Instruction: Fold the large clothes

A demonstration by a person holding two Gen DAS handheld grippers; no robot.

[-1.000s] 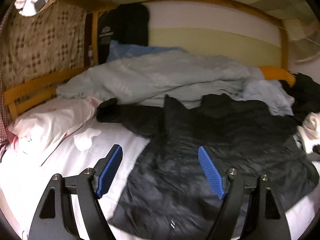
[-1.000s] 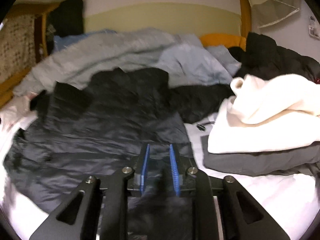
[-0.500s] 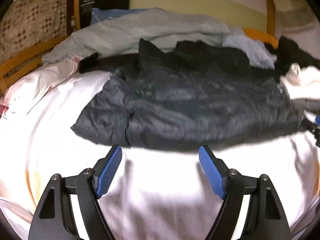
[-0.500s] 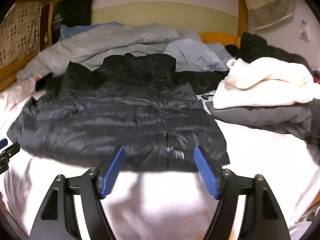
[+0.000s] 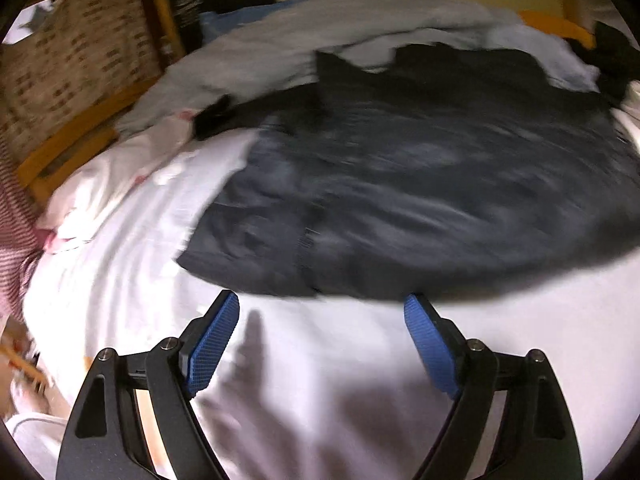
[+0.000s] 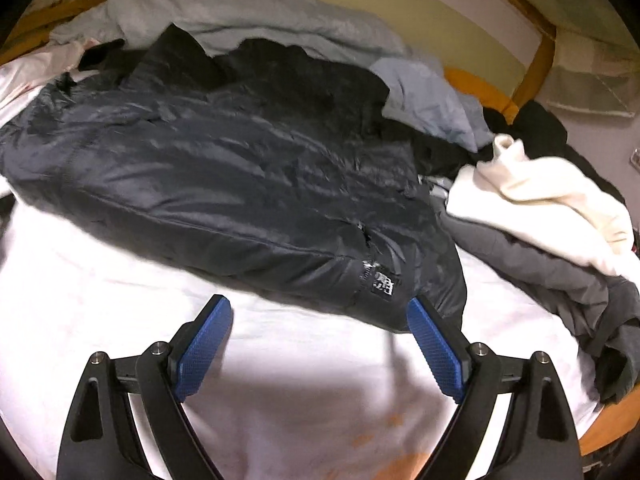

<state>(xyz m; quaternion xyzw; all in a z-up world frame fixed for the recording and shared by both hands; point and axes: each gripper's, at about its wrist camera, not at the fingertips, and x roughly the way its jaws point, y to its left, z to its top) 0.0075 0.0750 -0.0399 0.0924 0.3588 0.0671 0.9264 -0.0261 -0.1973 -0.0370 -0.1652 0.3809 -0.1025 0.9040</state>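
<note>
Grey duvet [image 5: 340,36] bunched behind; pink pillow [image 5: 120,176] left.

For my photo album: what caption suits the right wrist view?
Open right gripper poised at the hem of a dark puffer jacket spread on a white bed sheet.

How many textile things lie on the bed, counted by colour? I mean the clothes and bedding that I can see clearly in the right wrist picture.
Black or dark: 1, the padded jacket.
Grey: 1, the folded garment under the cream one.
Cream: 1, the sweater.
Pale blue-grey: 2, the duvet and the pillow.
White: 1, the bed sheet.
Total: 6. The dark heap at the far right is too unclear to count.
</note>
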